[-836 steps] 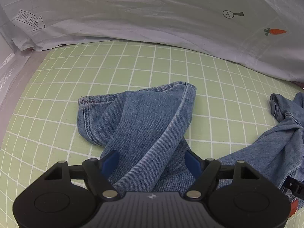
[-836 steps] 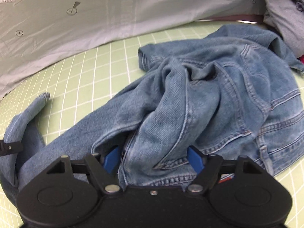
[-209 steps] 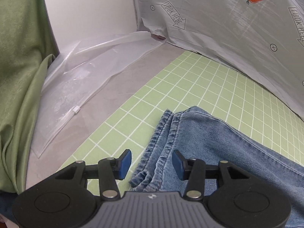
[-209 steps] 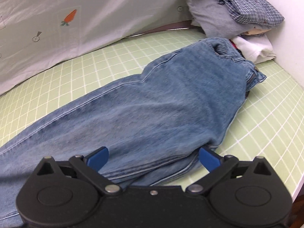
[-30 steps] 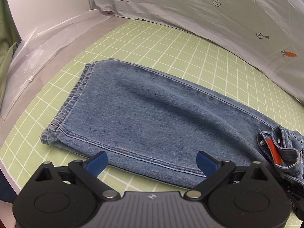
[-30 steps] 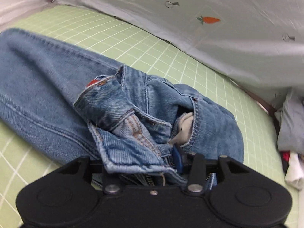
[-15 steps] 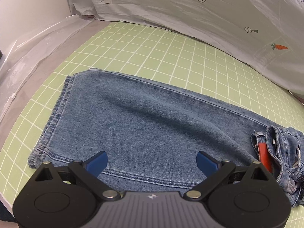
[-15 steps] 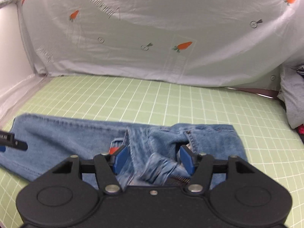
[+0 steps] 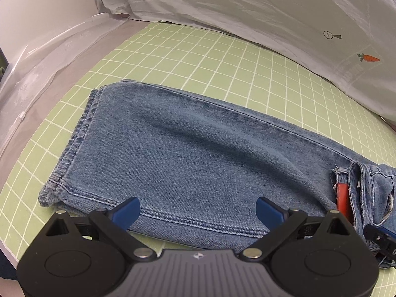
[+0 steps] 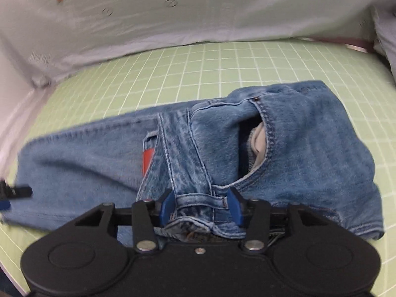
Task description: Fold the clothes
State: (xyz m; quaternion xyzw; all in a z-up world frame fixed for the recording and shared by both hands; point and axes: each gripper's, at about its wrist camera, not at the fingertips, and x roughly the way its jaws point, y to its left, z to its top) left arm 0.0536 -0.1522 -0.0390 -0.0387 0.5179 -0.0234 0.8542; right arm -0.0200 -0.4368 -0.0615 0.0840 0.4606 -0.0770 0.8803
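Note:
Blue jeans (image 9: 198, 153) lie flat on the green grid mat, legs stacked, hems at the left. My left gripper (image 9: 198, 209) is open wide and empty, hovering over the near seam of the legs. In the right wrist view the waist part of the jeans (image 10: 284, 148) is folded over the legs, with a red label (image 10: 148, 160) and a pocket lining showing. My right gripper (image 10: 200, 205) has its jaws partly open around the waistband fabric (image 10: 198, 201); the pads stand at either side of it.
A grey printed sheet (image 9: 247, 7) hangs along the back of the mat (image 9: 198, 54). Clear plastic (image 9: 49, 57) lies at the left edge. Grey clothing (image 10: 386, 39) lies at the far right. The mat's near edge (image 9: 10, 242) drops off at lower left.
My right gripper has dropped back down to the waistband and its jaws now straddle it. My left gripper has drifted slightly closer over the legs, still open.

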